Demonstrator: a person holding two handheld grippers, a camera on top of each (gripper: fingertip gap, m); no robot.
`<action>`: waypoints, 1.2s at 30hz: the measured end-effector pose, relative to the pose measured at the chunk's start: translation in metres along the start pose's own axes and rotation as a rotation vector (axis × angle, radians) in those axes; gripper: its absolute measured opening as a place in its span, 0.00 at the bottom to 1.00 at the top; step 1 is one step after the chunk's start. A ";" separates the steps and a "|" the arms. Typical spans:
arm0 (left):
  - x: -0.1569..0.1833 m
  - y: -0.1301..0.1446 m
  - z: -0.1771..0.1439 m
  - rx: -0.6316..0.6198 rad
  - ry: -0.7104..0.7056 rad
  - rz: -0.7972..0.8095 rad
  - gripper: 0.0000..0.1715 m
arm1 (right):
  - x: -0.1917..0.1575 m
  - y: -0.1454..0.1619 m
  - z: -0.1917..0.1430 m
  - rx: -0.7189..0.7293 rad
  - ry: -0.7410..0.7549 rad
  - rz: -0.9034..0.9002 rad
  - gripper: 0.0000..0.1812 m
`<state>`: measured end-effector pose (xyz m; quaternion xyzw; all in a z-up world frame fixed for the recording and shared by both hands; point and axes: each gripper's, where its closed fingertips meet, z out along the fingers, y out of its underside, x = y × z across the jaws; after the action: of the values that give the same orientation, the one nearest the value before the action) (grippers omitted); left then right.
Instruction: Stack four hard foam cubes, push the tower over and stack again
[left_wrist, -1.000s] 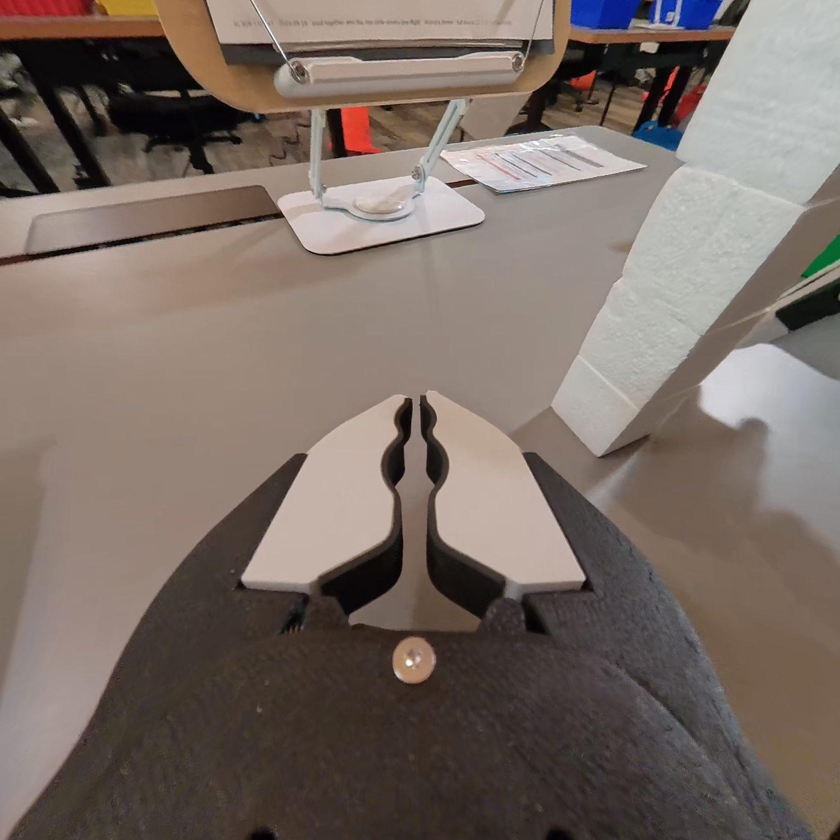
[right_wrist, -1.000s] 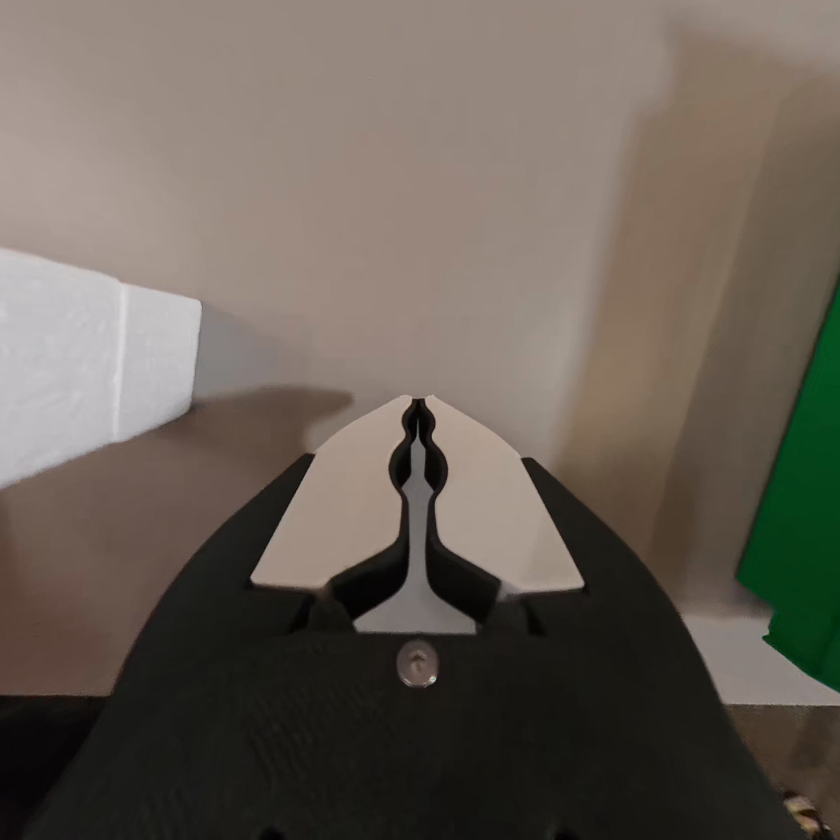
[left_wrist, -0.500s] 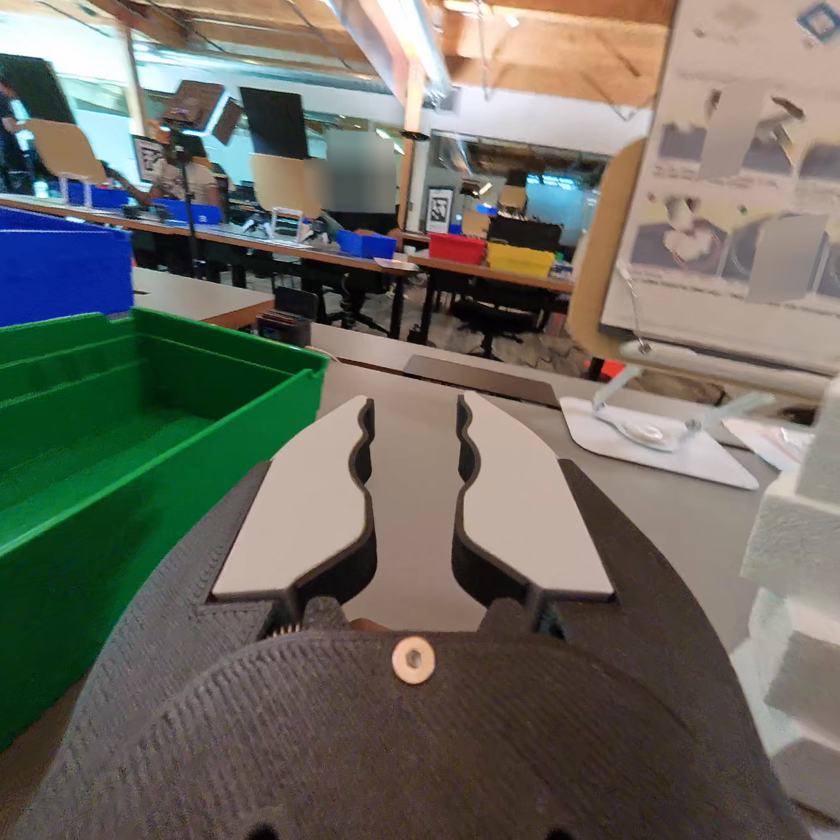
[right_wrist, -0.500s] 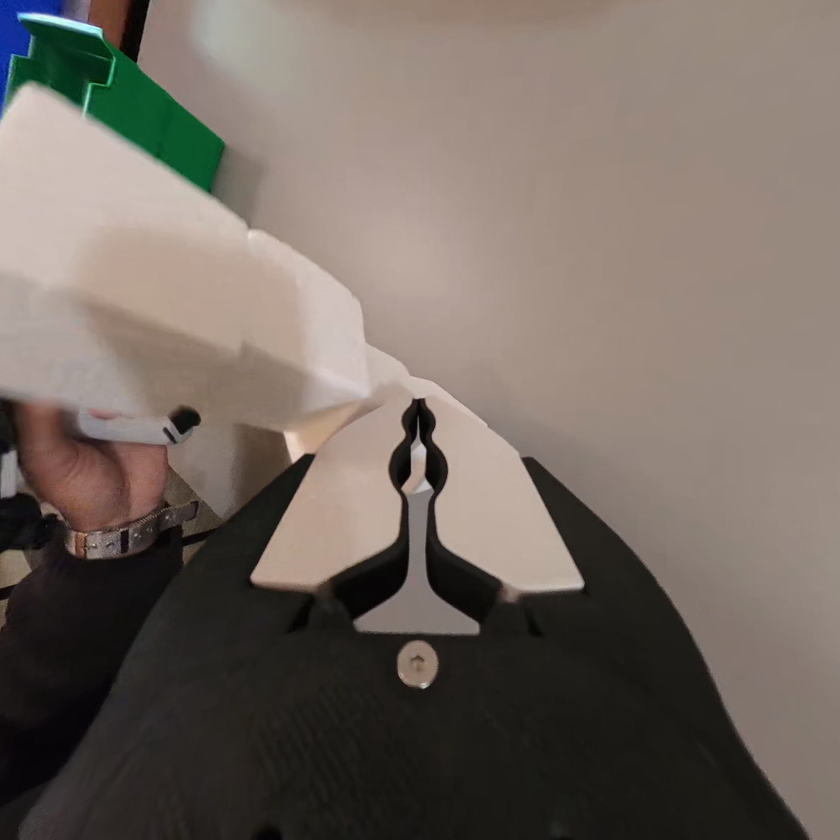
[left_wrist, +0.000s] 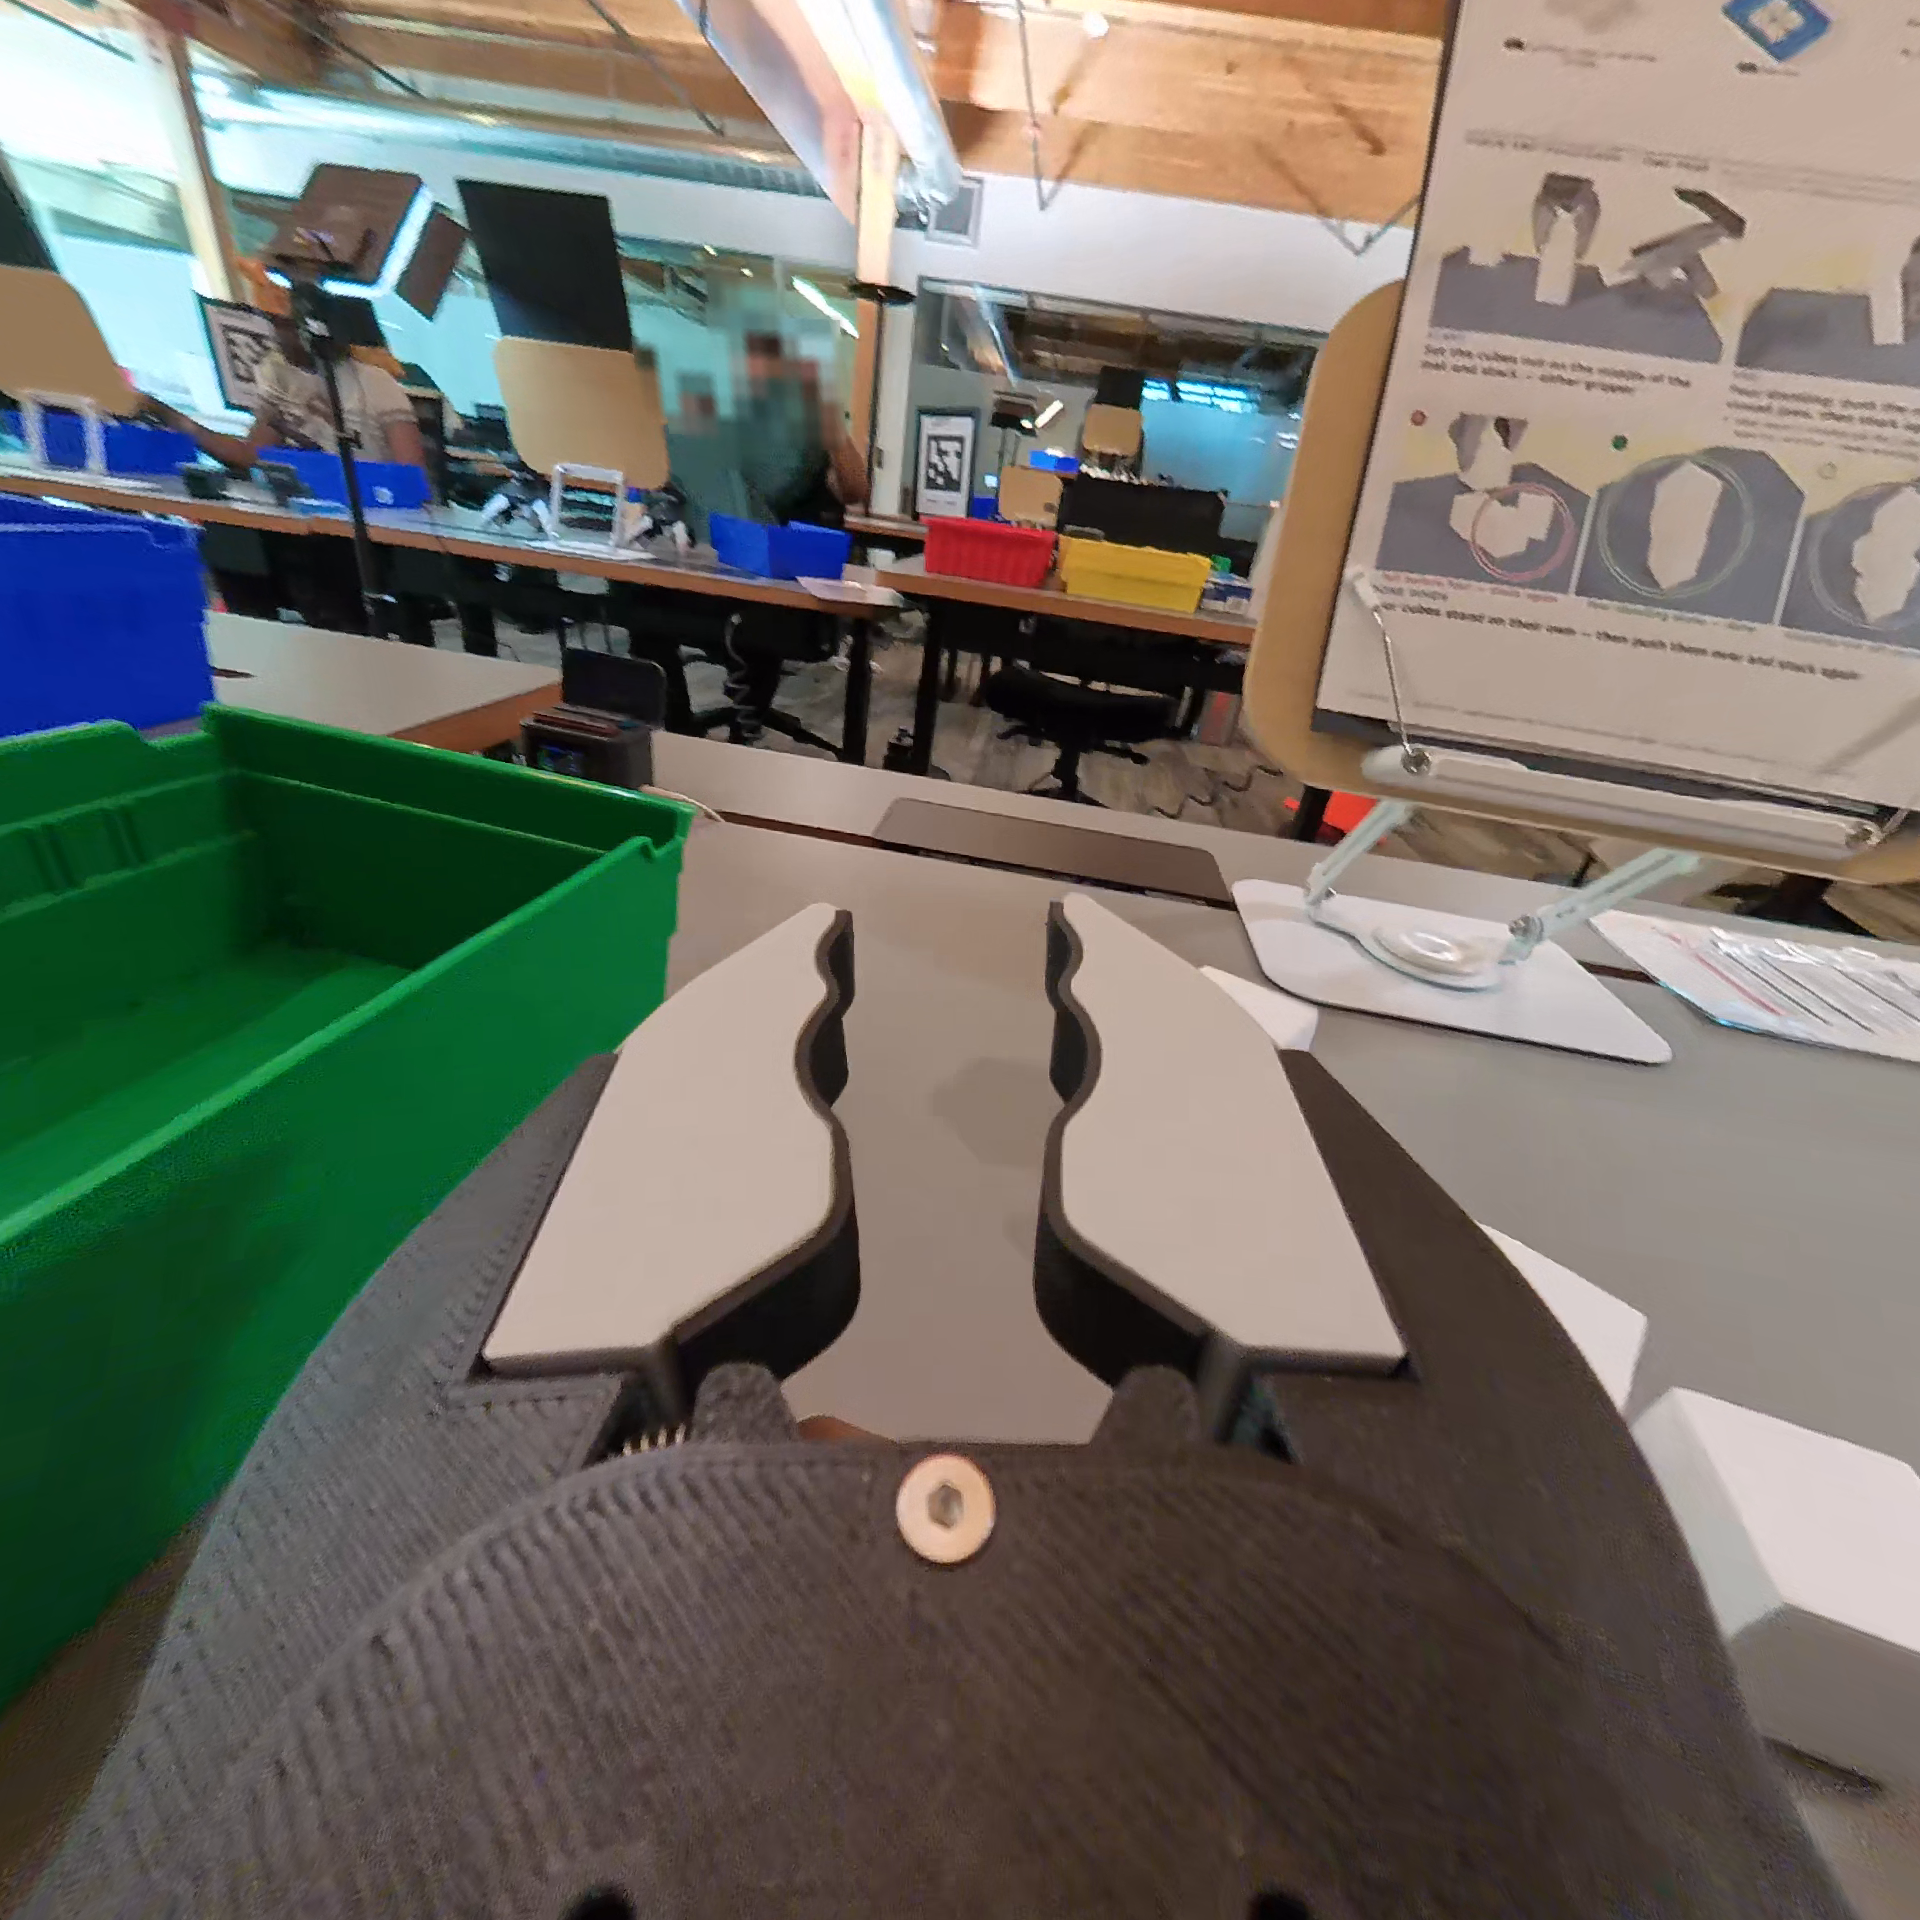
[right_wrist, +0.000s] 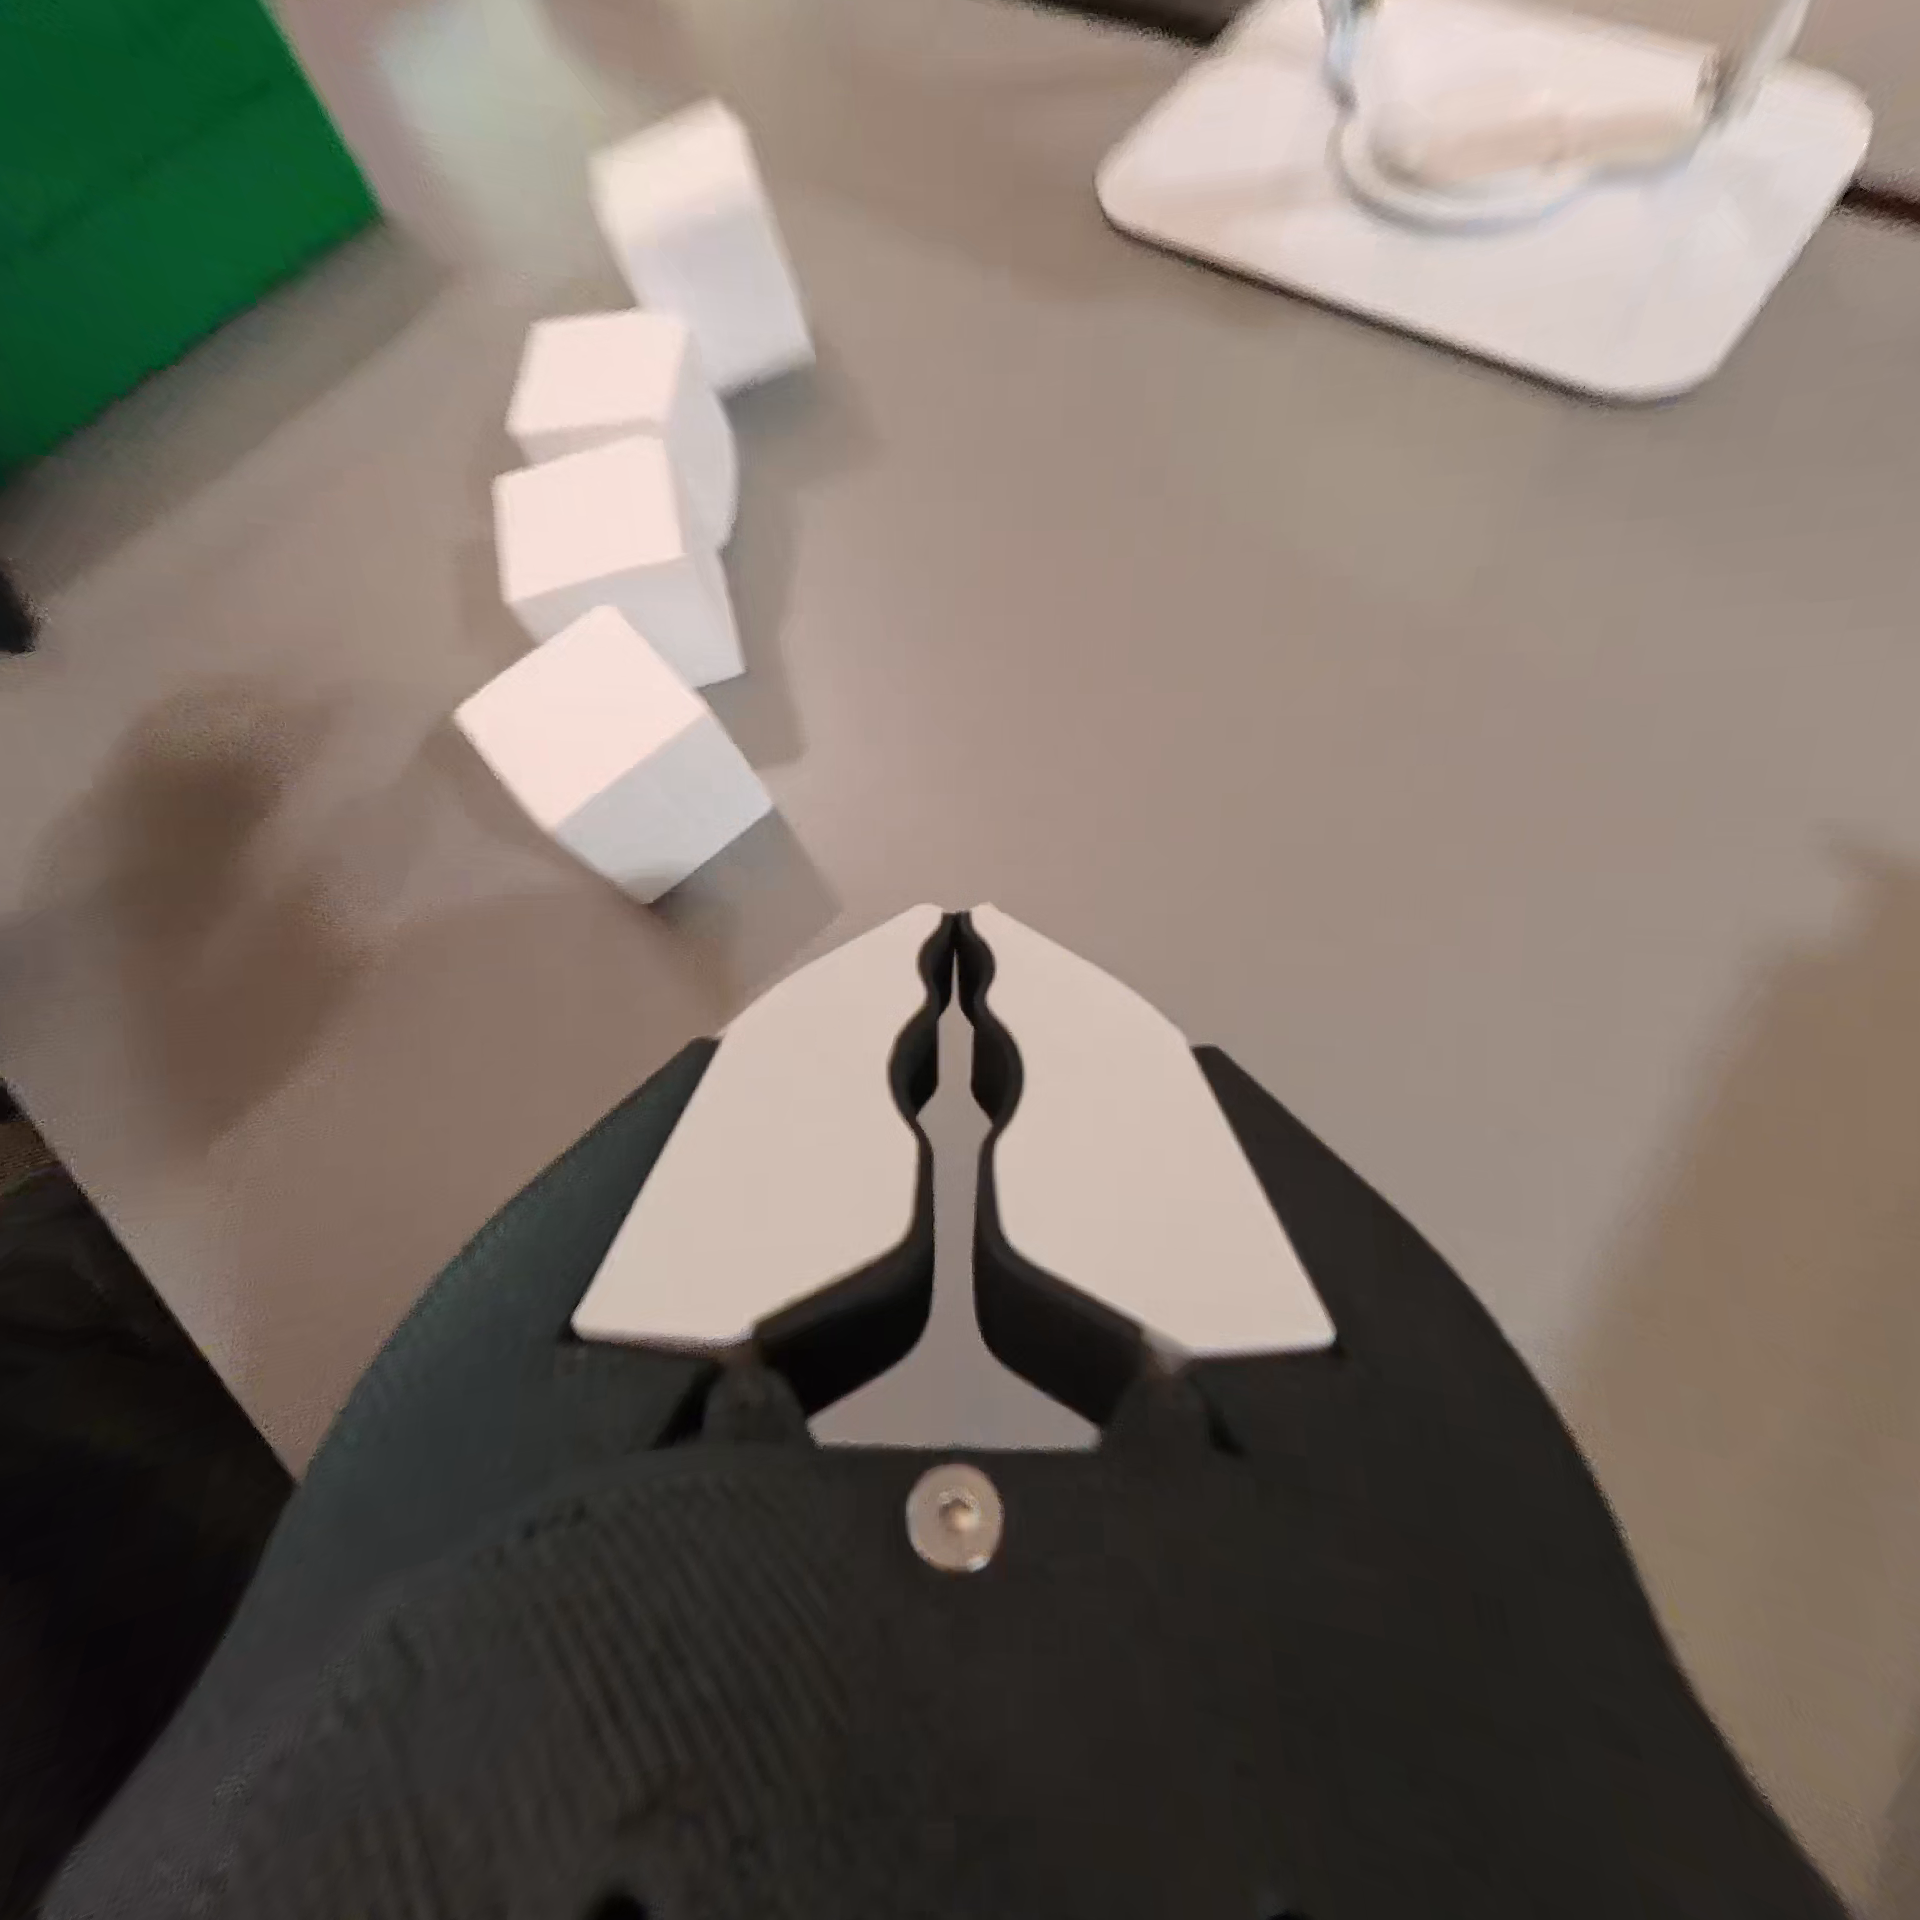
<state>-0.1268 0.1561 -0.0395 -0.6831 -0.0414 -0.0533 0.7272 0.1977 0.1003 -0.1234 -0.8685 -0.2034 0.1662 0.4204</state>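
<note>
Several white foam cubes lie toppled in a row on the grey table (right_wrist: 1247, 644); the nearest cube (right_wrist: 613, 753) sits just left of and beyond my right gripper (right_wrist: 954, 914), which is shut and empty above the table. Two more cubes (right_wrist: 603, 540) and a farthest one (right_wrist: 701, 244) follow toward the green bin. My left gripper (left_wrist: 948, 920) is open and empty, held over the table beside the green bin (left_wrist: 260, 997). White cubes (left_wrist: 1808, 1558) show at its right, partly hidden by the gripper body.
A white-based document stand (left_wrist: 1455, 977) holding an instruction sheet (left_wrist: 1662, 364) stands at the back right; its base shows in the right wrist view (right_wrist: 1475, 218). A plastic-sleeved paper (left_wrist: 1787, 982) lies beside it. A blue bin (left_wrist: 94, 613) sits behind the green one. People work at far tables. Spacing between my two grippers at the tips: around 35 centimetres. My right gripper is the nearer one to the nearest cube (right_wrist: 613, 753): about 10 centimetres, against 25 centimetres.
The leaning stack of white cubes has fallen into a row on the table. My left gripper swung up toward the green bin and opened. My right gripper stayed shut and pulled back.
</note>
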 end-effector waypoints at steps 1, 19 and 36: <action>0.003 0.003 0.001 -0.015 0.016 -0.010 0.21 | -0.002 0.003 -0.005 0.073 -0.039 -0.031 0.00; 0.052 0.049 -0.015 -0.263 0.330 -0.052 0.21 | -0.056 -0.032 0.001 0.295 -0.335 -0.282 0.29; 0.012 0.047 -0.036 -0.272 0.242 -0.075 0.18 | -0.083 -0.008 0.069 0.065 -0.295 -0.556 0.28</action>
<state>-0.1088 0.1227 -0.0868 -0.7619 0.0284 -0.1671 0.6251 0.0926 0.1094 -0.1485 -0.7322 -0.4865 0.1754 0.4432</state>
